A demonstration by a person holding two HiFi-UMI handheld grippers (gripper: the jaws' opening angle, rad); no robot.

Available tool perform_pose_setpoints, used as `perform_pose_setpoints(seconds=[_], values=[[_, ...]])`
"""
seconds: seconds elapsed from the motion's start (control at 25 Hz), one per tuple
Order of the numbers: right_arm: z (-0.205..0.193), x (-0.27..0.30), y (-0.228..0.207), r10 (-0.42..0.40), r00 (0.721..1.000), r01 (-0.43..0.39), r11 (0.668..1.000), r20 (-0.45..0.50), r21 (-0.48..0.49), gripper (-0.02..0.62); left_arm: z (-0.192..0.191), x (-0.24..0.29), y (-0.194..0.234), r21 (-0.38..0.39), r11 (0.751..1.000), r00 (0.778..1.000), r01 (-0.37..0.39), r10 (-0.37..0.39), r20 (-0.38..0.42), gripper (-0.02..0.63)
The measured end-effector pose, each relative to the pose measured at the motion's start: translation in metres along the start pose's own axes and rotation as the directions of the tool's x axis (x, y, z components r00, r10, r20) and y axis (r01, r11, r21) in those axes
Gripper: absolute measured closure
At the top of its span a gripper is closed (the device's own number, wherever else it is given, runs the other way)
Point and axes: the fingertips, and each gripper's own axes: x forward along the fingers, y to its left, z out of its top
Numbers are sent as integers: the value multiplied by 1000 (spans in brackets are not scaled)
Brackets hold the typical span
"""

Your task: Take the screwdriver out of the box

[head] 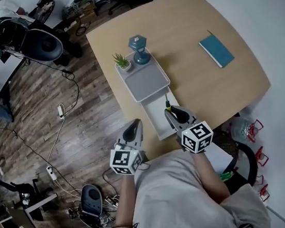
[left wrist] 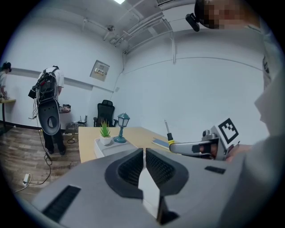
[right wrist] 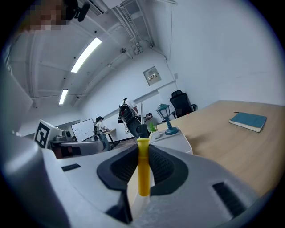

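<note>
The screwdriver (right wrist: 143, 168) has a yellow handle, a black collar and a thin metal shaft, and it stands upright between the pads of my right gripper (right wrist: 143, 153), which is shut on the handle. In the head view the right gripper (head: 169, 110) holds the screwdriver (head: 167, 104) over the white drawer (head: 160, 124) pulled out of the grey box (head: 145, 81). My left gripper (head: 135, 123) hovers off the table's left edge beside the drawer. Its jaws are shut with nothing between them (left wrist: 144, 154). From the left gripper view the screwdriver (left wrist: 168, 132) sticks up from the right gripper (left wrist: 174, 147).
A small potted plant (head: 122, 62) and a blue lamp (head: 139, 48) stand at the box's far end. A blue notebook (head: 216, 50) lies on the table's right side. Cables and a power strip (head: 61, 111) lie on the wooden floor to the left. A person (left wrist: 50, 111) stands far off.
</note>
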Motion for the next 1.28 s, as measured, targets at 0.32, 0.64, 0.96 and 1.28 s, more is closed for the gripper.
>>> perform_pose_setpoints(seconds=[0.32, 0.64, 0.96, 1.28], values=[[-6, 2, -4, -13, 1000, 13, 1000, -4, 5, 517, -6, -1, 5, -12, 1000, 1000, -8, 8, -1, 597], [-6, 2, 0, -16, 1000, 16, 1000, -9, -5, 517, -9, -8, 13, -26, 999, 1000, -28, 28, 0, 600], [-7, -4, 2, -16, 1000, 16, 1000, 2, -16, 517, -12, -10, 4, -18, 1000, 1000, -13, 13, -4, 600], [-5, -13, 1, -21, 1000, 21, 1000, 15, -19, 518, -20, -8, 0, -38, 999, 1000, -3, 2, -14, 600]])
